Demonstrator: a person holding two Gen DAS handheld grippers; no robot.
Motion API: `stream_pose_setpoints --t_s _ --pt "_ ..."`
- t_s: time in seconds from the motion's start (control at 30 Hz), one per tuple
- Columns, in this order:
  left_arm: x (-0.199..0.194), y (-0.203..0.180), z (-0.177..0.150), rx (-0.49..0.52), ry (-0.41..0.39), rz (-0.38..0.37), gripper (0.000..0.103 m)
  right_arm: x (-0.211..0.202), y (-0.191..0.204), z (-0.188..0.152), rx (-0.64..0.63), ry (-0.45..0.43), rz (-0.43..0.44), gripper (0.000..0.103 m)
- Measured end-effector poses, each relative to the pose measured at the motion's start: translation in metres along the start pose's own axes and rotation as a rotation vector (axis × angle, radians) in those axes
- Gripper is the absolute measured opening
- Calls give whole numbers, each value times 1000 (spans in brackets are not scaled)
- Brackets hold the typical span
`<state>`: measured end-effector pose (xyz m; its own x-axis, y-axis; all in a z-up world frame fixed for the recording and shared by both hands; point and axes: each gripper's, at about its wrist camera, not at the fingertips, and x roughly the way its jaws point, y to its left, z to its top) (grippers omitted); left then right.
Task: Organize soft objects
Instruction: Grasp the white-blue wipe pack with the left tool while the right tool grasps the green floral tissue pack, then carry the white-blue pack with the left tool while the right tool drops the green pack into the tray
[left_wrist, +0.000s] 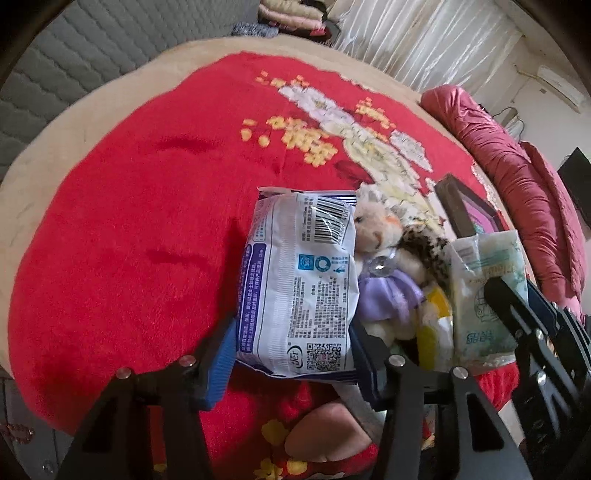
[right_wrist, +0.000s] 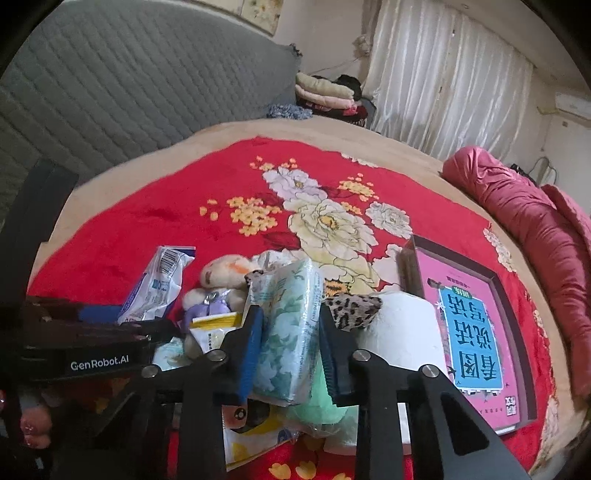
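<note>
A white and blue packet with a barcode stands between the blue pads of my left gripper, which press on both its sides. My right gripper is shut on a soft tissue pack with a pale green flower print. That pack also shows in the left wrist view. Between the two packs lies a plush toy in a purple dress, on the red flowered blanket. A yellow packet lies against the toy.
A leopard-print cloth and a white roll lie right of the tissue pack. A pink and blue book sits in a dark box. A crimson quilt lines the right edge; folded clothes are stacked far back.
</note>
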<state>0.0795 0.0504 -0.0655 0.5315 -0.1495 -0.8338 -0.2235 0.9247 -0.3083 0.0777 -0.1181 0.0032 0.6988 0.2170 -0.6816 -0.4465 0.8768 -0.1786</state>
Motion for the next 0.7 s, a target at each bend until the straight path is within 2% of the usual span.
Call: stream_pose_setpoints --t_s 0.17,0.4,0.7 --pt "-10 5 -2 -23 -20 -16 55 -12 -20 -1 92 -30 39 27" --pt "-37 -5 -7 -9 -65 -28 55 -31 -37 0 148 -79 56 26" --pt "-68 -73 -12 127 -112 -42 55 -64 -69 2 207 -167 6 26"
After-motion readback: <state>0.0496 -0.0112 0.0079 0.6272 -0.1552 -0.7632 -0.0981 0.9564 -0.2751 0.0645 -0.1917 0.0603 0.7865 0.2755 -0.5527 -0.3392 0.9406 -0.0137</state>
